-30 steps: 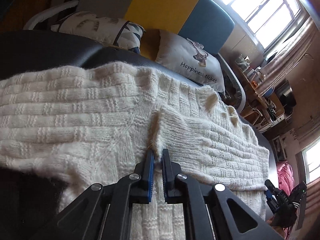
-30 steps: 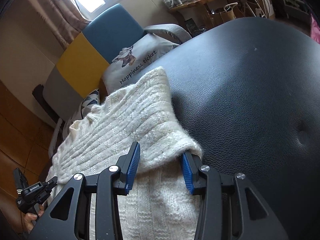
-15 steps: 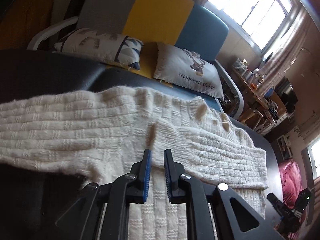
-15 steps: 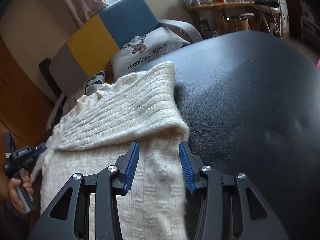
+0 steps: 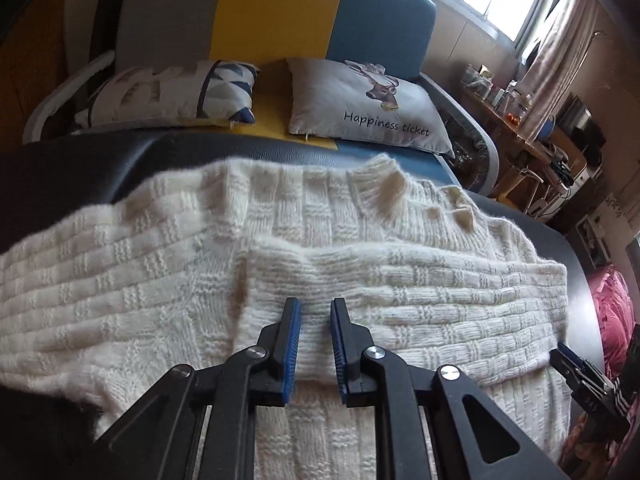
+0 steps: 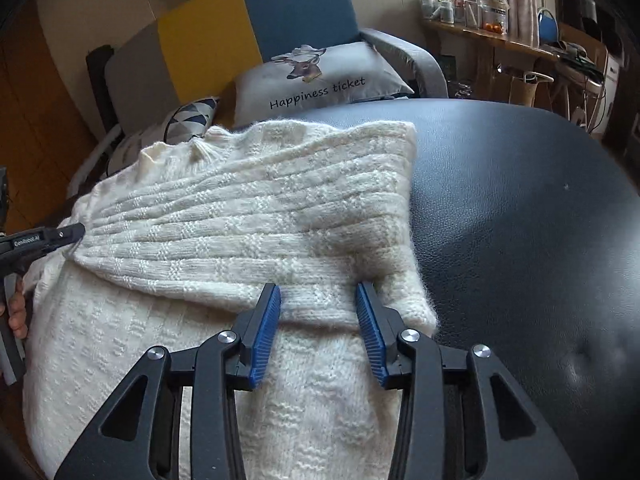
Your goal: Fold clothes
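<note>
A cream knitted sweater (image 5: pixel 168 288) lies flat on a black leather surface (image 6: pixel 520 220), collar toward the sofa. One sleeve (image 6: pixel 248 232) is folded across the chest; the other stretches out to the left in the left wrist view. My left gripper (image 5: pixel 315 308) hovers over the folded sleeve's cuff end, jaws slightly apart with nothing between them. My right gripper (image 6: pixel 318 292) stands open just above the folded shoulder edge, gripping nothing. Each gripper shows in the other view: the right gripper (image 5: pixel 580 380) at lower right, the left gripper (image 6: pixel 40 240) at the left edge with a hand (image 6: pixel 16 308).
A grey, yellow and blue sofa (image 5: pixel 280 12) stands behind the leather surface, with a "Happiness ticket" cushion (image 5: pixel 360 104) and a patterned cushion (image 5: pixel 168 92). A cluttered wooden desk (image 6: pixel 500 36) is at the back right. Bare leather stretches to the right of the sweater.
The left gripper let go of the pinch of knit it held and pulled back, jaws parted. The right gripper drew back off the folded edge. Both wrists rolled more level.
</note>
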Tool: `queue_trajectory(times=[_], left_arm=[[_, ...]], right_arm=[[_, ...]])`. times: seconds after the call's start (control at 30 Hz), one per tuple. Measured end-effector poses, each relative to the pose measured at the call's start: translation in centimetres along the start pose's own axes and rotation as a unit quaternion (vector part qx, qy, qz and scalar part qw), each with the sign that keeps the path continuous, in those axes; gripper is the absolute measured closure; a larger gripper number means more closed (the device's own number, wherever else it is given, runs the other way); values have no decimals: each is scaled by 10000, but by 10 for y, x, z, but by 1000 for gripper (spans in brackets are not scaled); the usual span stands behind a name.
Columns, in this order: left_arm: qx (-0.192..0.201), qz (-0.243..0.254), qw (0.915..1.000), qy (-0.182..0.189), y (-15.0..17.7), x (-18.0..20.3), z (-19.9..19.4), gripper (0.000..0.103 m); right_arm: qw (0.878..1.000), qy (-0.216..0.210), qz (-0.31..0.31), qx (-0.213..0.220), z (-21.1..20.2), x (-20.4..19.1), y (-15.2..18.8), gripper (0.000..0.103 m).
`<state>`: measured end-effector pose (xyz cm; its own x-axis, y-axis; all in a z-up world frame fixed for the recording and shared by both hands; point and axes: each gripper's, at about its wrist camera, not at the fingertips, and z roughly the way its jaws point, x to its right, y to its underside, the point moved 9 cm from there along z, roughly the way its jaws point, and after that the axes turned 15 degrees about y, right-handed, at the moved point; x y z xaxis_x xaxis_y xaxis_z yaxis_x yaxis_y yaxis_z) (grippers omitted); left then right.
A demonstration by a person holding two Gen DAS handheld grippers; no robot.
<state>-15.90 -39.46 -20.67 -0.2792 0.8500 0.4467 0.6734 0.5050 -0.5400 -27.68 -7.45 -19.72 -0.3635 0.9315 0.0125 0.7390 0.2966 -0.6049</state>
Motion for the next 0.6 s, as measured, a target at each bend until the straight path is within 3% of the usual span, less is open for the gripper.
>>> queue_trajectory(times=[0.07, 0.17, 0.33, 0.53, 0.6], left_arm=[[34, 0, 10000, 30, 1, 0, -2, 88], [61, -18, 9999, 77, -2, 2, -5, 88], [175, -11, 9997, 181, -11, 8, -11, 88], [238, 239, 9994, 110, -21, 13, -10, 88], [167, 294, 9994, 56, -19, 12, -5, 88]], right_arm=[[10000, -6, -29, -14, 0, 0, 0, 59], [9995, -324, 63, -9, -3, -3, -1, 42], [9993, -220, -254, 145, -15, -9, -5, 42], [9940, -816, 133, 715, -58, -4, -47, 42], [9939, -883, 32, 661, -52, -9, -60, 42]])
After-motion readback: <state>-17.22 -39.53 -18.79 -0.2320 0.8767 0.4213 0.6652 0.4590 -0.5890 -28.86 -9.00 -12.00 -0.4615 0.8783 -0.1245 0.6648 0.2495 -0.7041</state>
